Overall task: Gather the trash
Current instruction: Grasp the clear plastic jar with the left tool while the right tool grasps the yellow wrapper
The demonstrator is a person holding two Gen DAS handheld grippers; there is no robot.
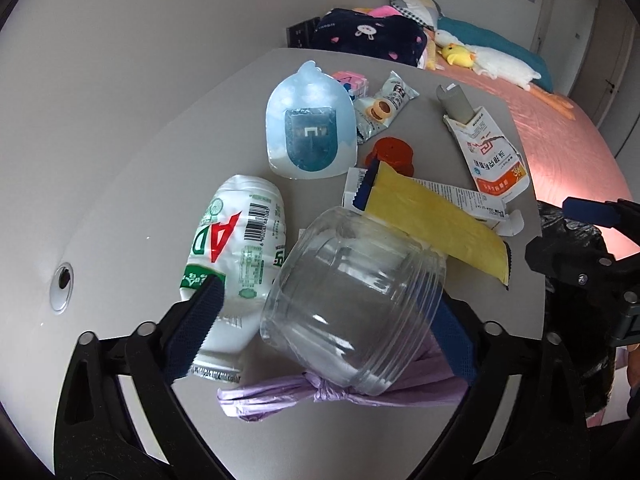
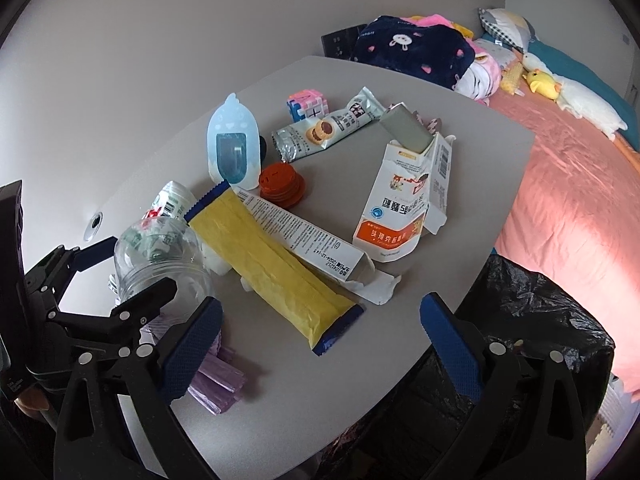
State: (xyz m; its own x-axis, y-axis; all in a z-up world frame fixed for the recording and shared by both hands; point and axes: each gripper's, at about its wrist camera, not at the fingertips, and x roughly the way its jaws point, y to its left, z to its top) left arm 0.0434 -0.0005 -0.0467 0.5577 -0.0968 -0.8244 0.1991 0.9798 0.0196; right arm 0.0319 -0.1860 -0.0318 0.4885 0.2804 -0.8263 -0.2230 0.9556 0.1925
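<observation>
Bedroom, grey table (image 2: 460,168) strewn with trash: left tool (image 1: 320,320) spread wide around the clear jar (image 1: 352,304), not yet clamped, right tool (image 2: 320,344) wide, empty; next, squeeze, carry to black bag (image 2: 540,320).

A grey surface (image 2: 460,184) stands against a plain white wall (image 1: 140,40). Beyond it lies a bed (image 2: 568,208) with a pink cover, a dark blue patterned blanket (image 2: 416,52), pillows and a yellow plush toy (image 2: 542,82). Daylight brightens the pink cover
</observation>
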